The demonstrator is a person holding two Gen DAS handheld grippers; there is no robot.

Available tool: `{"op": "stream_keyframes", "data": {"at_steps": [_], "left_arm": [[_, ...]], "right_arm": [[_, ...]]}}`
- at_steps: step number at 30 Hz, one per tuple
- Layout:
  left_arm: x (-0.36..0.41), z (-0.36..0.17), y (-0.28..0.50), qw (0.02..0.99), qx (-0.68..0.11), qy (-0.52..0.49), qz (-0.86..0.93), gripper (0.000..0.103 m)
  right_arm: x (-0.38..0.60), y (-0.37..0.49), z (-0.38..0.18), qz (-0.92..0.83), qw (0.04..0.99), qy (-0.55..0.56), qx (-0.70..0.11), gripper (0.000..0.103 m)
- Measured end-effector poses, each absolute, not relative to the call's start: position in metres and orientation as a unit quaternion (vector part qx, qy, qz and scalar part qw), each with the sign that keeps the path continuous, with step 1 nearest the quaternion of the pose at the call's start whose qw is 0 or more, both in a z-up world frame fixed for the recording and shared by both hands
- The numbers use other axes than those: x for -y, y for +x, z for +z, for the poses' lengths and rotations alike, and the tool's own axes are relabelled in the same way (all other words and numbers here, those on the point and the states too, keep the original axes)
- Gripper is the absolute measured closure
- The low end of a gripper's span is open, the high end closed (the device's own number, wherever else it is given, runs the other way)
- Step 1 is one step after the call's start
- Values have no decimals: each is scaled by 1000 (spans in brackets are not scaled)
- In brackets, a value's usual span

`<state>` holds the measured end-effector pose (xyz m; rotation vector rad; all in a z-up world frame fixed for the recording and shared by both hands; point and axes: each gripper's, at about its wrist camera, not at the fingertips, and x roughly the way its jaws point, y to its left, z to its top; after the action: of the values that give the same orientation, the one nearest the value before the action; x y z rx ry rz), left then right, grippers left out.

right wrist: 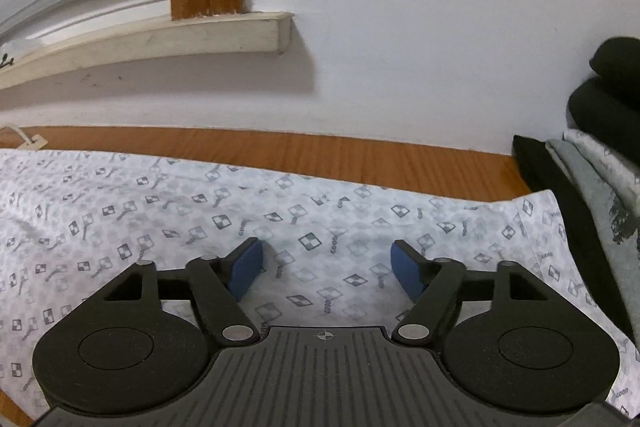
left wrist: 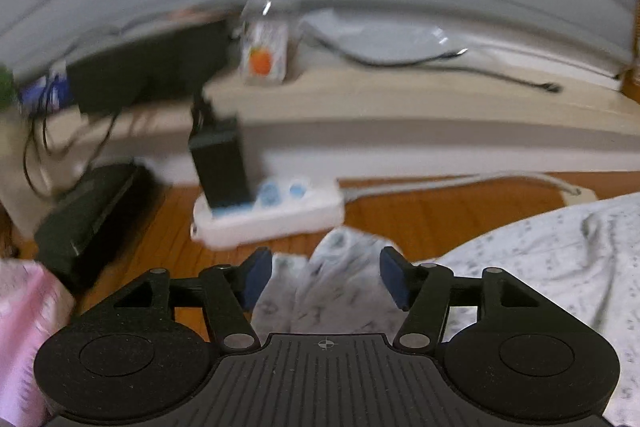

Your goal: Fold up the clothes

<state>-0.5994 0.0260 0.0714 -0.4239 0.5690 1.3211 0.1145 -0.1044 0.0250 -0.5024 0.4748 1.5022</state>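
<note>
Both sets of jaws are wide open: left gripper [left wrist: 326,279] over a bunched patterned shirt [left wrist: 540,259] corner, right gripper [right wrist: 326,269] over its flat part.

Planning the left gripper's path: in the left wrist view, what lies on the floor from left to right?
Pink cloth → black box → white power strip with a black adapter plugged in → patterned white garment.

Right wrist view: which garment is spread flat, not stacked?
The white patterned garment under the right gripper; the black and grey clothes sit piled at right.
</note>
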Motion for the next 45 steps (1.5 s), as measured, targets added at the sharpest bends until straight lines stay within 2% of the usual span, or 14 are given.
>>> {"op": "stream_keyframes", "data": {"at_steps": [2,4,5,8,13,17,19,21,23,27,40,42,45], "left_arm": [[-31,66,-599,733,-254,-195,600,41],[-28,71,-602,738,-240,-193,601,54],[-26,75,-604,740,-232,-191,602,85],[-18,86,-610,747,-209,-185,604,92],[-17,104,-629,729,-182,-190,631,92],[-35,87,-630,696,-229,-209,648,87],[-33,80,-625,687,-231,-204,658,77],[-27,77,-619,677,-233,-191,672,56],[-20,78,-613,673,-239,-174,678,43],[0,83,-604,682,-241,-150,674,26],[77,84,-587,710,-253,-124,645,28],[92,82,-600,707,-249,-142,646,34],[108,74,-614,698,-257,-161,649,38]], "right_arm": [[103,118,24,668,676,-216,-222,28],[103,119,24,668,676,-216,-223,28],[103,119,23,668,676,-215,-223,27],[103,119,23,667,677,-216,-223,27],[103,120,23,668,676,-214,-225,27],[103,120,23,667,677,-215,-224,27],[103,120,23,667,677,-216,-224,26],[103,120,23,666,678,-216,-224,26],[103,119,23,666,678,-216,-224,26],[103,119,23,666,678,-215,-225,26],[104,119,22,663,681,-215,-224,25],[104,119,22,663,681,-215,-223,25],[104,119,22,663,681,-215,-223,25]]}}
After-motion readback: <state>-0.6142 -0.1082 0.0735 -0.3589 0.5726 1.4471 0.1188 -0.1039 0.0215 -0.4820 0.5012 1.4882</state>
